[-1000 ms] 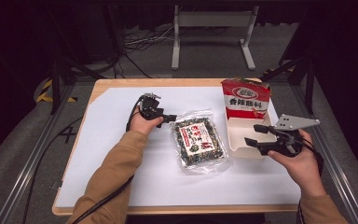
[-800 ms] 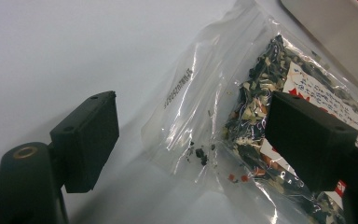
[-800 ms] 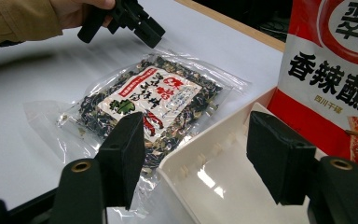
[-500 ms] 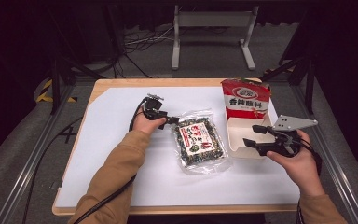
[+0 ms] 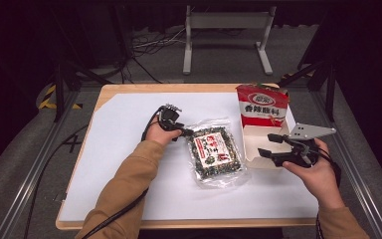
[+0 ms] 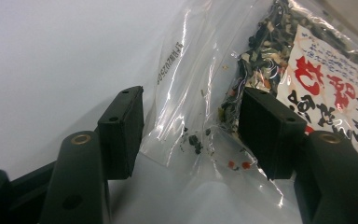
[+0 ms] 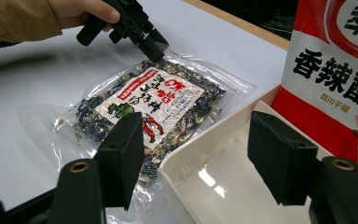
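A clear bag of dark dried bits with a red-and-white label [image 5: 215,154] lies flat on the white table cover. My left gripper [image 5: 188,132] is low at the bag's far left corner. In the left gripper view its jaws have just been closing, and the bag's clear corner [image 6: 191,135] lies between the pads, which stand apart from it. My right gripper [image 5: 266,144] hovers open over the near edge of a white tray [image 7: 214,182], with nothing between its pads. The bag [image 7: 154,102] lies just left of that tray.
A red-and-white printed packet [image 5: 261,107] stands upright at the far end of the white tray [image 5: 255,134]. The wooden table's edge [image 5: 179,222] runs round the white cover. Dark floor, cables and a metal stand lie beyond.
My left gripper has slid a little to the right onto the bag's corner and its jaws have narrowed. The right gripper has kept still.
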Demonstrator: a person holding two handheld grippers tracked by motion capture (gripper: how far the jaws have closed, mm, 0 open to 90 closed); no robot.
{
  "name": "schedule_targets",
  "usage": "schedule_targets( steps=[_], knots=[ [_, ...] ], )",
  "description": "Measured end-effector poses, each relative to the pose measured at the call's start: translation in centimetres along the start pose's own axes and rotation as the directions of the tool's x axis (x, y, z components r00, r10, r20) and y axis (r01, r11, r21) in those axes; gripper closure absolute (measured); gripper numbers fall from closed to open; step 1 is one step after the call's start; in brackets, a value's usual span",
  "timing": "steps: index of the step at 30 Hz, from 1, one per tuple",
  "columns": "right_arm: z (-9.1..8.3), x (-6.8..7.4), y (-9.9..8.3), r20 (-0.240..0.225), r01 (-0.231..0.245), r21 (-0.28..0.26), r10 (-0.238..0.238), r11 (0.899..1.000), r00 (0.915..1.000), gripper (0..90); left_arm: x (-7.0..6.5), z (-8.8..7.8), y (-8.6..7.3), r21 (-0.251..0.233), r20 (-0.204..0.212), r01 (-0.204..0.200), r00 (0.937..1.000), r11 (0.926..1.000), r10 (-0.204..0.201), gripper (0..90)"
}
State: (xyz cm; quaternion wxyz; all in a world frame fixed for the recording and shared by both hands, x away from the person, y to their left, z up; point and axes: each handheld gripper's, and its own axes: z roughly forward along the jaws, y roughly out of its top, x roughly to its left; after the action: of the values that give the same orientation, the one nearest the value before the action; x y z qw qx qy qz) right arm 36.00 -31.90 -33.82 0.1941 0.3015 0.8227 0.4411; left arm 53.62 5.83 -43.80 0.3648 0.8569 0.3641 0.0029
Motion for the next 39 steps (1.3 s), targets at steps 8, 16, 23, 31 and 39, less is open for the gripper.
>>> schedule_targets(
  steps=[8, 16, 23, 31, 39],
  knots=[
    [0.3, 0.0, 0.0, -0.005, -0.002, 0.002, 0.002, 1.000, 1.0000, 35.8, -1.3, 0.5, 0.4, 0.027, -0.055, -0.022, 0.9982, 0.9994, 0.023, 41.4],
    [0.2, 0.1, 0.1, -0.005, -0.002, -0.005, 0.002, 1.000, 1.0000, 35.7, -2.5, 0.7, 0.7, 0.046, -0.072, -0.035, 0.9967, 0.9983, 0.038, 60.0],
    [0.3, 0.1, 0.3, -0.009, 0.001, -0.009, -0.001, 1.000, 1.0000, 35.6, -3.2, 0.7, 0.8, 0.057, -0.099, -0.050, 0.9935, 0.9971, 0.056, 68.9],
    [0.4, 0.1, 0.2, -0.010, 0.000, -0.006, 0.000, 1.000, 0.9999, 35.7, -2.9, 0.5, 0.6, 0.032, -0.089, -0.031, 0.9954, 0.9990, 0.034, 75.0],
    [0.2, 0.0, 0.0, -0.004, -0.005, -0.008, 0.005, 1.000, 1.0000, 35.8, -3.1, 0.2, 0.7, 0.038, -0.113, -0.024, 0.9931, 0.9990, 0.028, 81.0]
  ],
)
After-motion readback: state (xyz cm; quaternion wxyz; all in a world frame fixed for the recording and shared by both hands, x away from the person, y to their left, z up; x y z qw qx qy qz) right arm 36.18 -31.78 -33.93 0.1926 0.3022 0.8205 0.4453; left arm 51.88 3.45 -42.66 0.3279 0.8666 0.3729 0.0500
